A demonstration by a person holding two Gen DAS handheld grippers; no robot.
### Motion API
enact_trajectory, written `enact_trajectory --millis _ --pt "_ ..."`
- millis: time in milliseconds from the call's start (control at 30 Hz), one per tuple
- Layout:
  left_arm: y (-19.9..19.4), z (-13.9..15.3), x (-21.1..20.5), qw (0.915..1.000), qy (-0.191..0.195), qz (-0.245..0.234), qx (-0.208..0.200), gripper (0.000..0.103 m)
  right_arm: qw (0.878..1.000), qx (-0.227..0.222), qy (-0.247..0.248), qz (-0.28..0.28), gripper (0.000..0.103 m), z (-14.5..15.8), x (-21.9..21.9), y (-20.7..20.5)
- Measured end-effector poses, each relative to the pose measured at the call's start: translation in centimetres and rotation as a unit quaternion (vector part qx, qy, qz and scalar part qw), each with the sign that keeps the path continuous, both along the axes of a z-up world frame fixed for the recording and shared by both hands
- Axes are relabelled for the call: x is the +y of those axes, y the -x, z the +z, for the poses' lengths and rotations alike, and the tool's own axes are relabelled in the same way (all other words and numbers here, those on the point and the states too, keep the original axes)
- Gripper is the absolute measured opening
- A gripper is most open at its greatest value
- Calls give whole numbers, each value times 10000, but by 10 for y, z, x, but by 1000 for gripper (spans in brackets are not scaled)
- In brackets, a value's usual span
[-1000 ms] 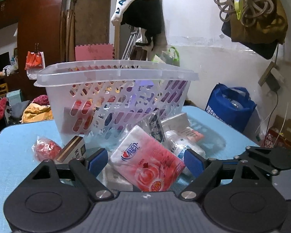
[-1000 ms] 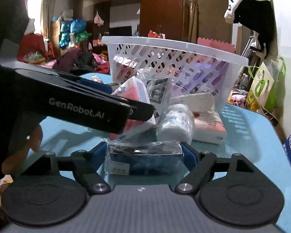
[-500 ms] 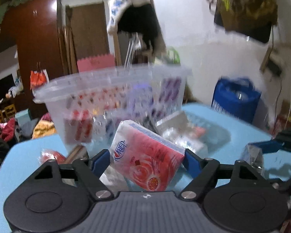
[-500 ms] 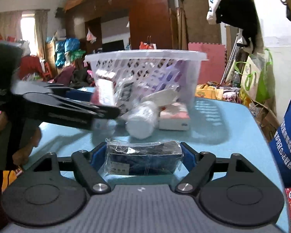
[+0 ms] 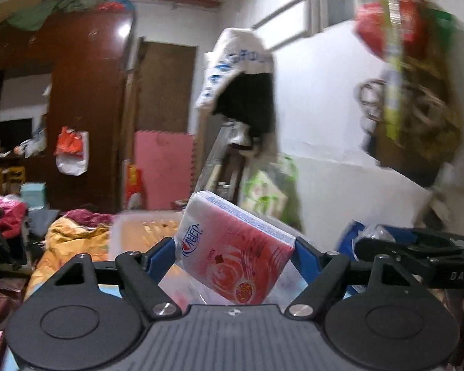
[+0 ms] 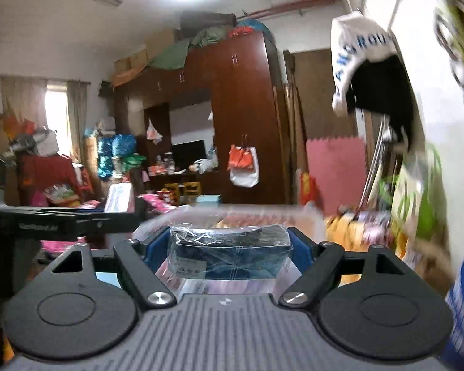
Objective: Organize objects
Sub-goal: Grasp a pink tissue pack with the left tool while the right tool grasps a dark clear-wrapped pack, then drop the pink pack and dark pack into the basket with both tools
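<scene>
My left gripper (image 5: 235, 249) is shut on a pink and white tissue pack (image 5: 232, 250), held tilted in the air above the rim of the white plastic basket (image 5: 130, 228). My right gripper (image 6: 229, 252) is shut on a dark blue packet in clear wrap (image 6: 229, 255), also raised over the basket's rim (image 6: 232, 213). Each gripper shows in the other's view: the right one at the right of the left wrist view (image 5: 417, 252), the left one at the left of the right wrist view (image 6: 65, 218), with the tissue pack (image 6: 119, 198) in it.
Both views are blurred and look over the basket into a cluttered room. A brown wardrobe (image 6: 232, 117) stands behind, a pink foam mat (image 5: 162, 170) leans on the wall, and clothes (image 5: 241, 86) and bags (image 5: 411, 117) hang on the right wall.
Both grippers have risen from table level to above the basket rim, each carrying its item. The table and the loose items on it have dropped out of view.
</scene>
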State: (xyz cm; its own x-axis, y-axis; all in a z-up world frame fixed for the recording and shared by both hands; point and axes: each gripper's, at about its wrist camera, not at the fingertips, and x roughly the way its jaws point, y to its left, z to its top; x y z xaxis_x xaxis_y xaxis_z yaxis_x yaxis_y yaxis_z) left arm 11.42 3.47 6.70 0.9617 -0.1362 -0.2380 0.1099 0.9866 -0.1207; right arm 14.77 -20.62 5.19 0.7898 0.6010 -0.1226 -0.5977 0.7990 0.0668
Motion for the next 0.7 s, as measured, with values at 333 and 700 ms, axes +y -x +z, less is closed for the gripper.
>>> enact_trajectory --millis 333,700 --pt "-111 -8 31 9897 505 398 1276 87 9964 536 662 -18 102 6 56 -92" --pt "-73 -2 42 9951 177 516 824 103 9960 791 252 326 103 -11 3 -41"
